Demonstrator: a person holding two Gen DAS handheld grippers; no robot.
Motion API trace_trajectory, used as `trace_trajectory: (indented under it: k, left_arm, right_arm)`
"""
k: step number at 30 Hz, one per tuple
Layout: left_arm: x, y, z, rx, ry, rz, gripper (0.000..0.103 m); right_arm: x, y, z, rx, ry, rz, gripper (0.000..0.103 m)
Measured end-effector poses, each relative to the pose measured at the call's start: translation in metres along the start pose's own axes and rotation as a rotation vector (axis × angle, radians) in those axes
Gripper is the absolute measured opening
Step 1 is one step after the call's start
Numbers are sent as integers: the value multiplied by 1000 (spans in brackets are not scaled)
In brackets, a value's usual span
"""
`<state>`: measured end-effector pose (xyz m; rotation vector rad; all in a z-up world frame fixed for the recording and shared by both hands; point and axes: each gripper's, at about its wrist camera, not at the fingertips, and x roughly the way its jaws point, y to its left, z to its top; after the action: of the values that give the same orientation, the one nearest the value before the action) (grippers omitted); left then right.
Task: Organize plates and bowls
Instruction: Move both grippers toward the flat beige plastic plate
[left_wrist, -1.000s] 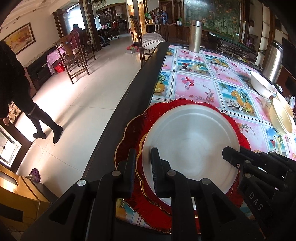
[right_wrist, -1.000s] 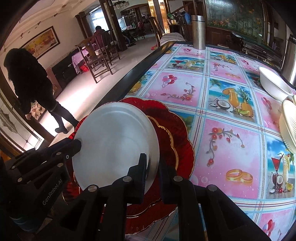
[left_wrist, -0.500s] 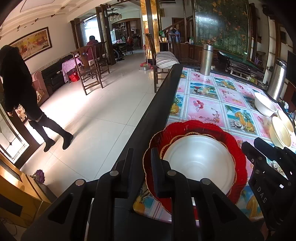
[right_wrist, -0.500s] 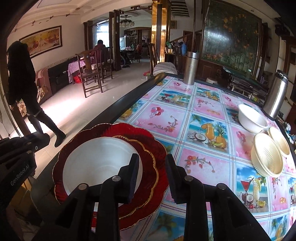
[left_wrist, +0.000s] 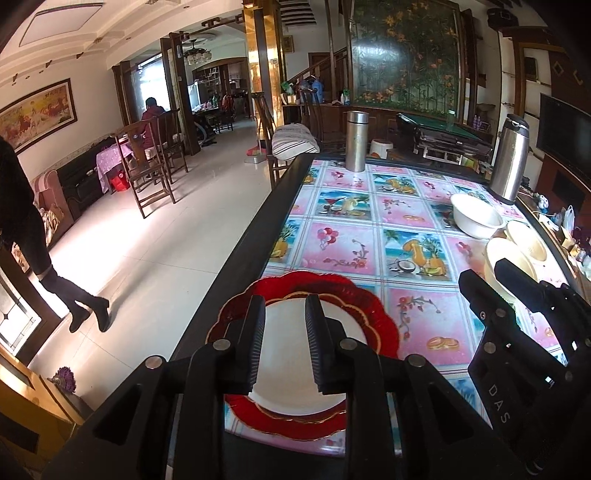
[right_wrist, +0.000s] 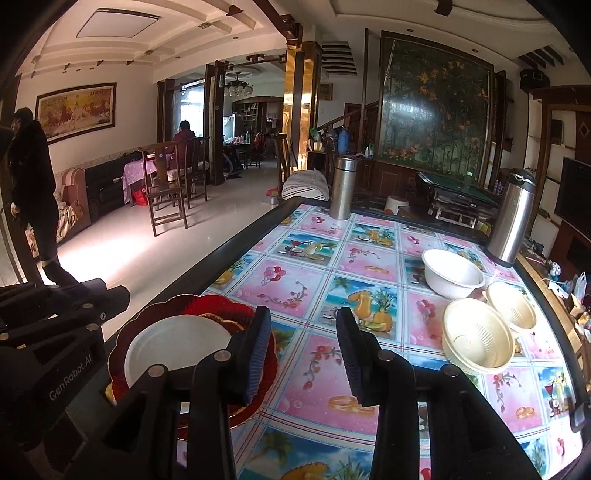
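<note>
The white plate lay on top of the red plates, a stack at the near corner of the table, close to its dark edge. All other places I give from this white plate.

The left gripper hung above the white plate, a little toward its near side, and did not touch it. Its jaws were opening, with a small gap, and between them there was only air; the plate showed through the gap from below. The right gripper stood to the right of the white plate, over the bare flowered cloth. Its jaws were also opening, wider than the left ones, and they held nothing. Its left finger covered the right rim of the red plates in the right wrist view, but it was above them, not on them.

Far to the right of the white plate stood two cream strainer bowls, touching or almost touching each other. Just behind them was a white bowl. Behind that bowl stood a steel thermos. At the far end of the table, well apart from the plate, stood a steel flask.
</note>
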<state>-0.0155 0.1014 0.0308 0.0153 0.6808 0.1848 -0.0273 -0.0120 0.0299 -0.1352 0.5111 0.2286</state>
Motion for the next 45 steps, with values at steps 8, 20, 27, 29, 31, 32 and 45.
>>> trace_trajectory:
  k: [8, 20, 27, 29, 31, 32, 45]
  left_arm:
    - [-1, -59, 18, 63, -19, -29, 20]
    - [29, -152, 44, 145, 23, -125, 30]
    - [68, -189, 65, 107, 116, -217, 47]
    - [79, -198, 71, 92, 146, -249, 47]
    - [89, -207, 72, 84, 181, -277, 48]
    - [95, -213, 73, 84, 200, -288, 50]
    - [152, -255, 60, 72, 335, -323, 50]
  right_arm:
    - [-5, -61, 0, 63, -23, -81, 39]
    - [-1, -166, -8, 163, 0, -217, 46]
    - [7, -253, -19, 269, 62, -266, 50]
    - [12, -280, -23, 318, 93, -262, 50]
    - [16, -306, -28, 363, 127, -229, 50]
    - [19, -318, -31, 391, 147, -211, 50]
    - [69, -367, -68, 582, 320, -113, 50]
